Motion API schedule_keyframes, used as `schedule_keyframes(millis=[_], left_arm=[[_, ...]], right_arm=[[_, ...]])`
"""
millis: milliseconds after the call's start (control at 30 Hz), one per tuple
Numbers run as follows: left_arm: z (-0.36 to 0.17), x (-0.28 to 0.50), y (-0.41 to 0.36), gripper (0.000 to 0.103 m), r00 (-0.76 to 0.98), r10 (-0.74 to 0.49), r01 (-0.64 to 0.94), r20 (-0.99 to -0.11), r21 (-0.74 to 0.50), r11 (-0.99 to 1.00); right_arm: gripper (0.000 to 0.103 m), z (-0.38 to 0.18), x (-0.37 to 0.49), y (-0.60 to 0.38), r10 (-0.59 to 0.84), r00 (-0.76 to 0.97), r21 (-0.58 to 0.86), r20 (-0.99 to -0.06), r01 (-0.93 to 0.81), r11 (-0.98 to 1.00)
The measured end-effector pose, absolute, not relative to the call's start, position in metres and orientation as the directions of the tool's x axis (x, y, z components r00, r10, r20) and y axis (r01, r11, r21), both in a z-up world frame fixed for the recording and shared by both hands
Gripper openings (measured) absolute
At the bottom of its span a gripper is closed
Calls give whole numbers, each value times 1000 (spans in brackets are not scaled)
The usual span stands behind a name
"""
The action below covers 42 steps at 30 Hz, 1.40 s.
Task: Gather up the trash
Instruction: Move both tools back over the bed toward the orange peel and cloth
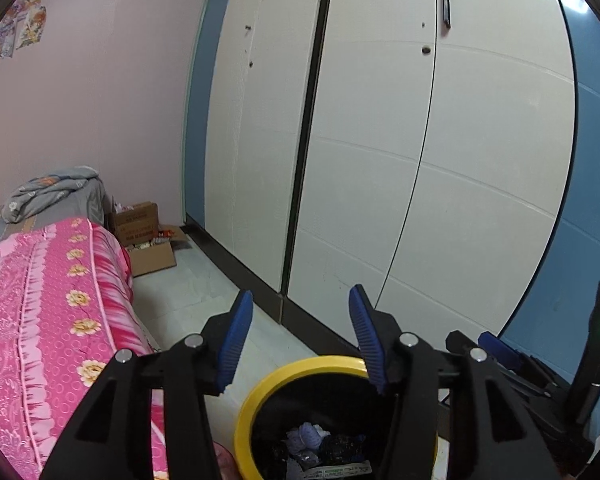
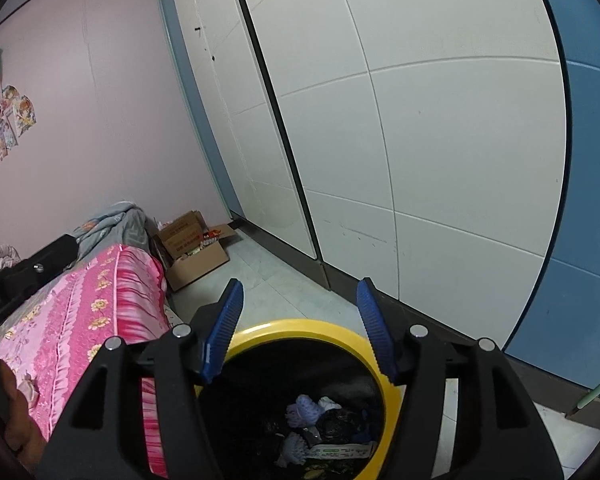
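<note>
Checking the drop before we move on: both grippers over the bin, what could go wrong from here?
1. The left gripper hangs over the yellow rim, not the middle; anything dropped there could bounce onto the floor.
2. The right gripper sits close above the bin; pulling away could clip it.
3. The pink bedspread lies right beside the bin and could snag.

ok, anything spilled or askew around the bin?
Nothing spilled: trash sits inside the yellow-rimmed bin, which stands upright. Only clutter is the open cardboard box on the floor by the bed, flaps splayed.
</note>
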<state>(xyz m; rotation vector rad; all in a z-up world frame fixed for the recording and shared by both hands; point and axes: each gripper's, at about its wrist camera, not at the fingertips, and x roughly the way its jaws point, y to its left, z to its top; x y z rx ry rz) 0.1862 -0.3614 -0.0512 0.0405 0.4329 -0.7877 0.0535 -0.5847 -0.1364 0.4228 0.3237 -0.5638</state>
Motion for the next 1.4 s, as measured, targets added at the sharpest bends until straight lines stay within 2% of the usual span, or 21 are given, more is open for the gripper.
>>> schedule_keyframes(millis=[767, 967, 1067, 1400], left_arm=[[43, 118, -207, 55, 801, -577, 566, -161, -108, 817], [57, 106, -166, 62, 852, -507, 500, -127, -87, 862], [59, 107, -140, 68, 882, -456, 449, -123, -81, 890], [55, 118, -38, 77, 950, -251, 240, -186, -80, 968]], right_arm=[[58, -40, 55, -488, -304, 916, 285, -262, 375, 882], [61, -22, 66, -456, -189, 949, 279, -253, 259, 925], [64, -9, 84, -433, -122, 961, 259, -248, 187, 947], [80, -1, 161, -347, 187, 921, 288, -343, -87, 954]])
